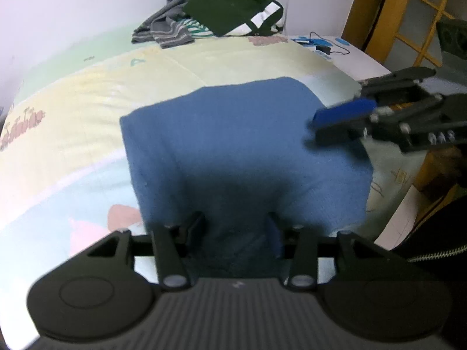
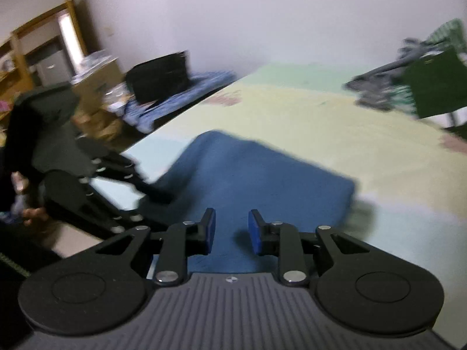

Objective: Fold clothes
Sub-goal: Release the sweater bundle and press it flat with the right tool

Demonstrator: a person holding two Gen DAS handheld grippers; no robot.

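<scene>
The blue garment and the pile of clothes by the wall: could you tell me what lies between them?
Only bare bed sheet, pale yellow then green; nothing rests on that stretch between the blue garment and the pile of clothes. The left wrist view shows it best.

Plenty of bare bed sheet [image 1: 87,102] lying open around the blue garment [image 1: 233,145]; only the clothes pile [image 1: 216,14] is sitting far back by the wall.

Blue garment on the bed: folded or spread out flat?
Folded. The blue garment lies as a compact block with straight edges and a doubled, thick edge raised off the bed sheet; no sleeves or collar show.
</scene>
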